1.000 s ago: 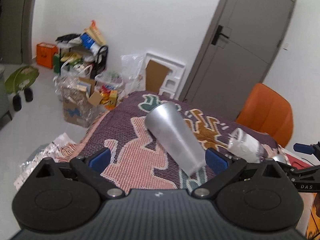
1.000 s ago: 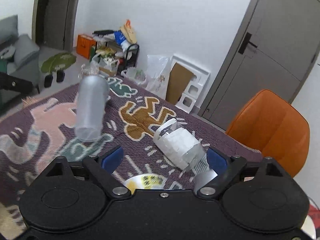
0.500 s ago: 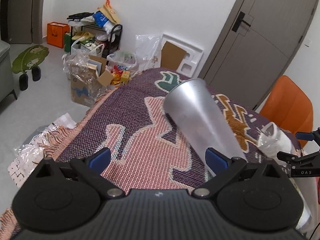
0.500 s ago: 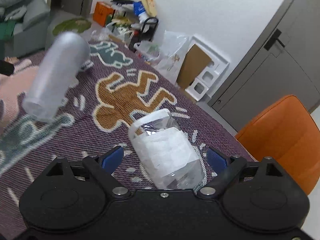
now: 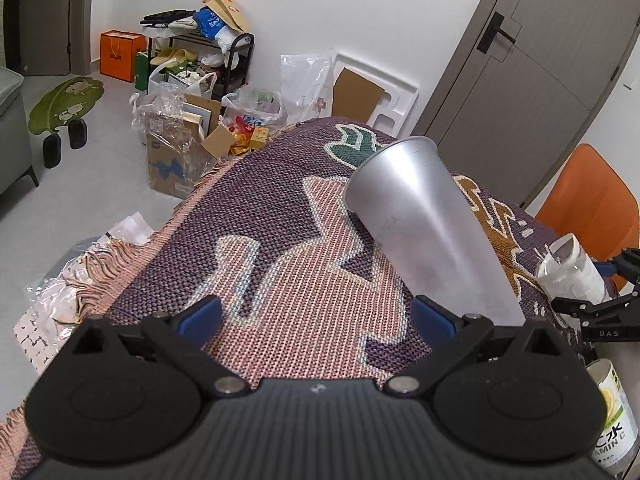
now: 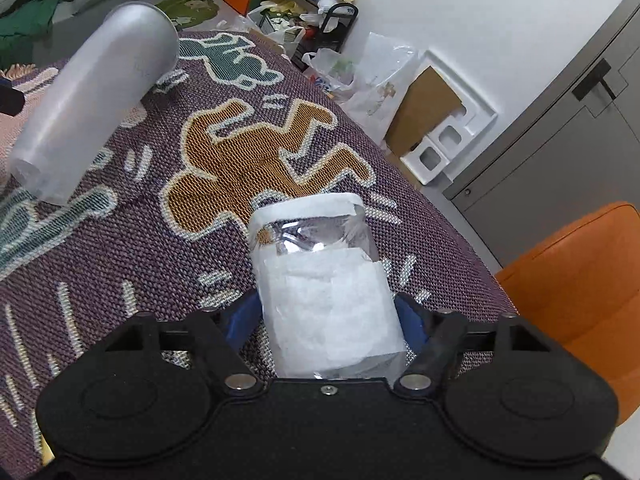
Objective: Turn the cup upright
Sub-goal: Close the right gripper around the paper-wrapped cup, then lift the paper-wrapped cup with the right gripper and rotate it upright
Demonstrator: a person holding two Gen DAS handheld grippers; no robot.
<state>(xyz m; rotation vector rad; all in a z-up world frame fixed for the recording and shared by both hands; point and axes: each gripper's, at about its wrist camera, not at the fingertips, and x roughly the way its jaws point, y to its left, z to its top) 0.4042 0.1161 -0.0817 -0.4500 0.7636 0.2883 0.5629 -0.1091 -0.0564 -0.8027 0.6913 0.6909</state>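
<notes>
A tall frosted silver cup (image 5: pixel 424 232) lies on its side on the patterned woven cloth (image 5: pixel 280 264), wide rim toward the far end; it also shows in the right wrist view (image 6: pixel 92 100). My left gripper (image 5: pixel 316 316) is open, its right fingertip beside the cup's narrow base. A clear cup wrapped in white paper (image 6: pixel 324 288) lies on its side, mouth away from me. My right gripper (image 6: pixel 326 320) has closed in around it, jaws against its sides. This cup also shows in the left wrist view (image 5: pixel 568 268).
A drink can (image 5: pixel 616 416) stands at the table's right edge. An orange chair (image 6: pixel 580 292) stands beyond the right side. Boxes, bags and a shelf (image 5: pixel 200 80) crowd the floor by the far wall. A grey door (image 5: pixel 532 72) is behind the table.
My right gripper moved forward over the paper-wrapped cup and closed on it. My left gripper advanced toward the silver cup, which now fills more of its view.
</notes>
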